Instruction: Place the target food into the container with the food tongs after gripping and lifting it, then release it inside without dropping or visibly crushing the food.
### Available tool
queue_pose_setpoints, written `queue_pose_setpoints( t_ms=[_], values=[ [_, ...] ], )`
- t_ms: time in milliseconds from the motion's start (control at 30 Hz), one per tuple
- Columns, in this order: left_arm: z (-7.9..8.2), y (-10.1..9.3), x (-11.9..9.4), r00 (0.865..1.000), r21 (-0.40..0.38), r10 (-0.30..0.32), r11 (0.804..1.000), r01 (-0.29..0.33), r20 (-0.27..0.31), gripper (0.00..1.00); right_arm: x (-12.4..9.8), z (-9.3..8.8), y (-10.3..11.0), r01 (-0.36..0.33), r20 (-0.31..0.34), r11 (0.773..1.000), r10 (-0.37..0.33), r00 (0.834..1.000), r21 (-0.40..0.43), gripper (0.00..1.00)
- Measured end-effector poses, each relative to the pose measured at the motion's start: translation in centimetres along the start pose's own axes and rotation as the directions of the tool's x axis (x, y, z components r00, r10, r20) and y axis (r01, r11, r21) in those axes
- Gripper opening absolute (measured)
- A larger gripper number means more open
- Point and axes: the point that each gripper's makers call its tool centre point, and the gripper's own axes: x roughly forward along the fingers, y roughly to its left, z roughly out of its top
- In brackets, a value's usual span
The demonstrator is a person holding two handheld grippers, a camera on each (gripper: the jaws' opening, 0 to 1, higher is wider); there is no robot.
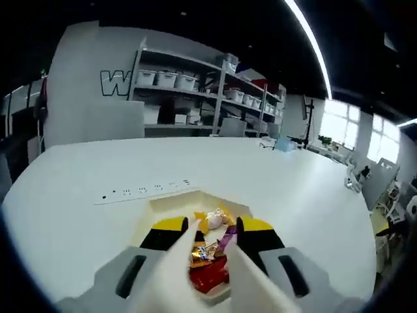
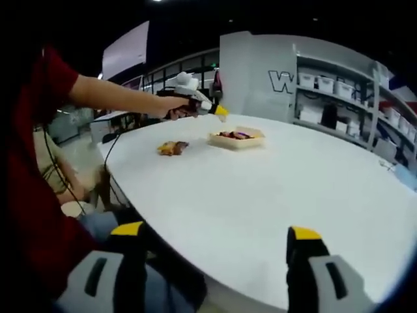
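In the left gripper view, the left gripper (image 1: 213,238) sits close at the bottom, grey with yellow and black tips. Its two jaws press on a pair of long white food tongs (image 1: 215,277), which reach forward and draw close together at their ends. The tong tips hang over a shallow cream tray (image 1: 171,203) on the big white table (image 1: 78,202). Small wrapped snacks (image 1: 210,251) lie in the tray, red, orange, purple and pink. The tong tips are right at the snacks, but I cannot tell if they hold one. Past the tray, a white power strip (image 1: 144,191) lies flat on the table. Far back stand grey shelves (image 1: 208,91) with white boxes.

In the right gripper view, the right gripper (image 2: 215,244) is near the bottom, its jaws spread wide with nothing between them, at the table's near edge. Farther off, one brown and orange wrapped snack (image 2: 172,148) lies on the table just beside the tray (image 2: 238,141). The person's hand (image 2: 174,106) holds the left gripper (image 2: 199,104) above the tray.
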Motion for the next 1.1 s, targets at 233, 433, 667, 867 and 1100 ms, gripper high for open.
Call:
queue_pose_setpoints(
  t_ms=[233,433,667,867,1100],
  values=[
    [-0.4,0.1,-1.7,1.000,-0.038,-0.012,0.999,0.012,-0.020,0.28,0.1,0.1,0.4,-0.006,0.003,1.000,0.006,1.000,-0.008,0.88],
    [-0.5,1.0,-3.8,1.000,-0.021,0.013,1.000,-0.014,-0.020,0.28,0.2,-0.1,1.4,-0.031,0.007,0.999,0.032,0.999,-0.009,0.87],
    [-0.2,0.2,-5.3,1.000,0.078,-0.008,0.997,0.006,0.022,0.28,-0.1,0.7,1.4,-0.031,0.035,0.999,0.031,0.999,-0.016,0.87],
    [-0.5,-0.9,-6.4,0.998,0.103,-0.046,0.994,0.042,0.035,0.28,-0.1,0.6,1.9,-0.034,0.035,0.999,0.035,0.999,-0.023,0.88],
    [-1.5,-2.1,-8.2,0.995,0.122,-0.095,0.988,0.090,0.040,0.28,0.1,0.7,2.8,-0.046,0.032,0.998,0.047,0.998,-0.032,0.88]
  ],
)
